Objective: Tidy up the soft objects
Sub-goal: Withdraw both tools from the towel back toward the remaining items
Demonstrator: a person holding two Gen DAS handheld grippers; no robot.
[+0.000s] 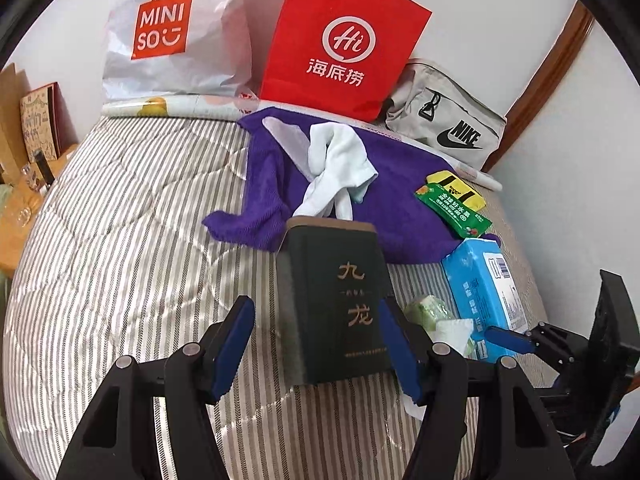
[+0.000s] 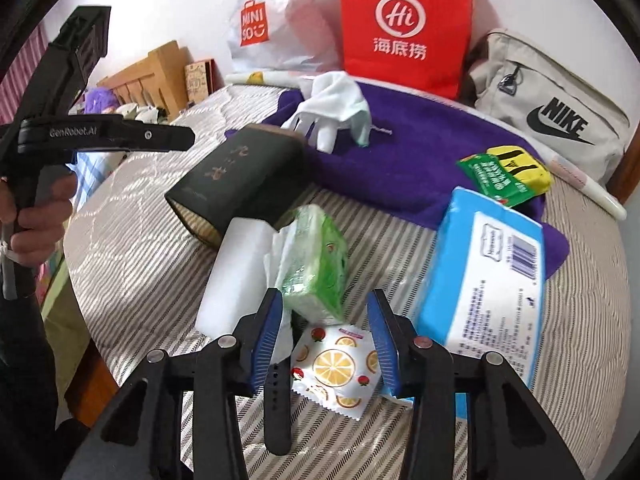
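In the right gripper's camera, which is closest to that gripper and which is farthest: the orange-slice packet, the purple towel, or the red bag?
From the right hand-held gripper, nearest first:
1. Orange-slice packet: lying between the fingers, at the bottom of the view.
2. Purple towel: spread over the middle of the bed.
3. Red bag: standing against the wall at the back.

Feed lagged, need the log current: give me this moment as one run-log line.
left claw: open, astride dark green box | right claw: open over fruit-print sachet | purple towel: untouched
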